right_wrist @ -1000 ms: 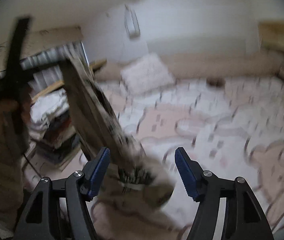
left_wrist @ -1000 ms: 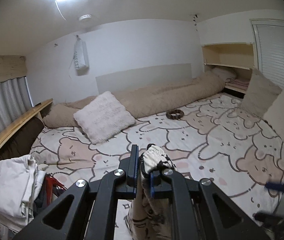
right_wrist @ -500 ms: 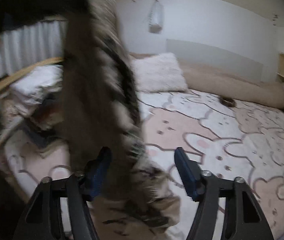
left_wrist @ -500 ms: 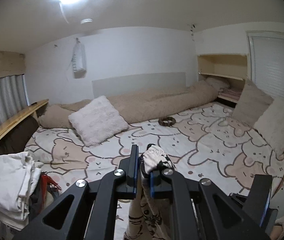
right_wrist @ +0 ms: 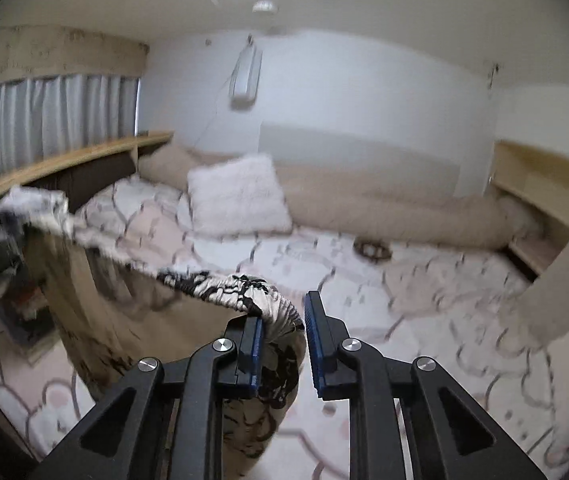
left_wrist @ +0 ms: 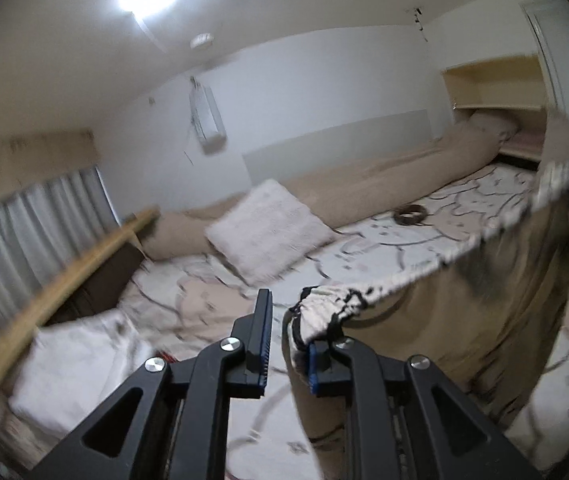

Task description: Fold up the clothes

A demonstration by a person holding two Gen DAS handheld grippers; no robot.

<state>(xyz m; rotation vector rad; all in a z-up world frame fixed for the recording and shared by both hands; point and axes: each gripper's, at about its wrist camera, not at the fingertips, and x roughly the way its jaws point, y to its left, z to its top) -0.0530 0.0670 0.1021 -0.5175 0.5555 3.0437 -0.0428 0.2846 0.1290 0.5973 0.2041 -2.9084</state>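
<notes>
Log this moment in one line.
pants: waistband stretched between both grippers, legs hanging | left gripper: grip unclear | right gripper: shut on pants

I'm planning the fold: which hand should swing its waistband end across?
Right, probably: the waistband fills the right gripper between its fingers, while the left gripper shows a gap beside it.

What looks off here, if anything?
Left gripper: the waistband of the pants drapes over one finger, with a gap beside the other, so its jaws may barely hold it. The right gripper has cloth filling its jaws. A small dark ring lies stray on the sheet.
</notes>
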